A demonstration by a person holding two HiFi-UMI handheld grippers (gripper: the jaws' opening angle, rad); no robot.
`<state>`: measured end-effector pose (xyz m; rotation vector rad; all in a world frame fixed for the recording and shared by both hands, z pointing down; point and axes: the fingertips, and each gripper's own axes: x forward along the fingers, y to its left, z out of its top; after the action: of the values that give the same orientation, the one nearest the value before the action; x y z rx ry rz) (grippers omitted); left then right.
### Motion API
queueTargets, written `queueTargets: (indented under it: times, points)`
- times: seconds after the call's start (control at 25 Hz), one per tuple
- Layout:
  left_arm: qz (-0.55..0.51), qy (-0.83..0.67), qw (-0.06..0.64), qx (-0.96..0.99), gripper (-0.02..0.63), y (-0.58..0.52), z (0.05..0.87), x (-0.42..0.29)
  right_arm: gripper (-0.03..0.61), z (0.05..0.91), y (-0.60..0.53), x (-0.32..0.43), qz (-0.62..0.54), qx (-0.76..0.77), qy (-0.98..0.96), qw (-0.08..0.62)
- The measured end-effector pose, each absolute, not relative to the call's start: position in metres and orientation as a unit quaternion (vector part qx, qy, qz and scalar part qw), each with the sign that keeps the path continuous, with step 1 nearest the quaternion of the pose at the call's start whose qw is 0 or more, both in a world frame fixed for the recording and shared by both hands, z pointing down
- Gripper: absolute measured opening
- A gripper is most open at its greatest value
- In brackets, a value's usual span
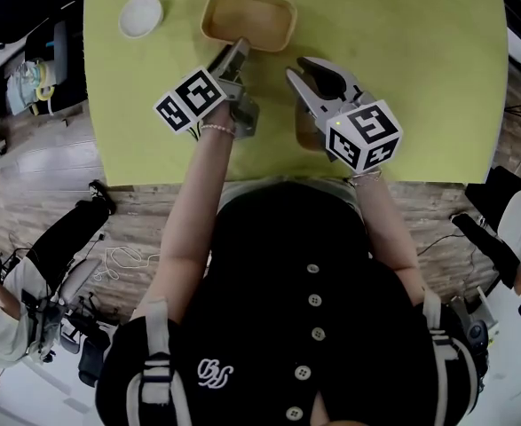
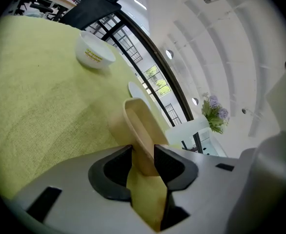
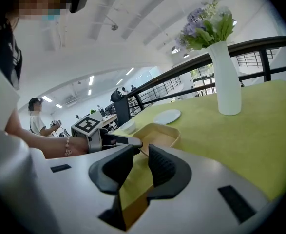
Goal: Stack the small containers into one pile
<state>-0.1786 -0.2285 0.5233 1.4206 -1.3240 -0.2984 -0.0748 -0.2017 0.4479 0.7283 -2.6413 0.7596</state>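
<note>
Head view shows the person leaning over a green table (image 1: 420, 78), both forearms stretched forward and nearly parallel. The left arm is bare and reaches furthest, with a bead bracelet (image 1: 217, 129) at the wrist. Its left gripper (image 1: 240, 44) points up the table and meets the near rim of a tan tray (image 1: 247, 18) that lies flat at the far middle of the table.

In the left gripper view the claw is pinching that tray's wall, one pad on each side of the thin tan rim, with the green cloth below. A small white bowl (image 2: 95, 52) sits well apart to the left, and a white plate (image 2: 135, 88) lies beyond the tray.

The right gripper (image 1: 297, 67) is held further back, angled toward the tray but apart from it. Its claw is spread, and the right gripper view shows only green cloth in the gap between the pads. A second tan tray (image 1: 304, 130) lies on the table under the body of this gripper, mostly covered by it.

The right gripper view looks across at the left hand (image 3: 60, 147) on its gripper. A white vase (image 3: 228, 77) of flowers stands on the table to the right.
</note>
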Motion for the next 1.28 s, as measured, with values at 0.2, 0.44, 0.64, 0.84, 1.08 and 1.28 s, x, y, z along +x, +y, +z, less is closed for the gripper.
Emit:
queueTargets:
  times: [0.2, 0.44, 0.64, 0.84, 1.08, 1.28]
  points:
    - [-0.144, -0.554, 0.557, 0.601, 0.109, -0.229, 0.522, -0.180, 0.099, 0.446, -0.203, -0.075, 0.262, 0.258, -0.919, 0.138]
    - [-0.151, -0.557, 0.554, 0.601, 0.055, -0.225, 0.512, -0.176, 0.089, 0.441, -0.200, -0.064, 0.259, 0.268, -0.918, 0.138]
    - [-0.153, -0.546, 0.554, 0.610, 0.049, -0.221, 0.507, -0.174, 0.074, 0.439, -0.196, -0.061, 0.255, 0.275, -0.916, 0.140]
    - [-0.168, -0.536, 0.550, 0.618, 0.032, -0.220, 0.503, -0.181, 0.066, 0.443, -0.196, -0.066, 0.250, 0.282, -0.915, 0.144]
    - [-0.189, -0.526, 0.540, 0.629, 0.029, -0.212, 0.485, -0.185, 0.061, 0.438, -0.188, -0.060, 0.243, 0.292, -0.914, 0.143]
    - [-0.191, -0.512, 0.522, 0.655, 0.029, -0.205, 0.461, -0.180, 0.061, 0.430, -0.182, -0.045, 0.237, 0.309, -0.910, 0.140]
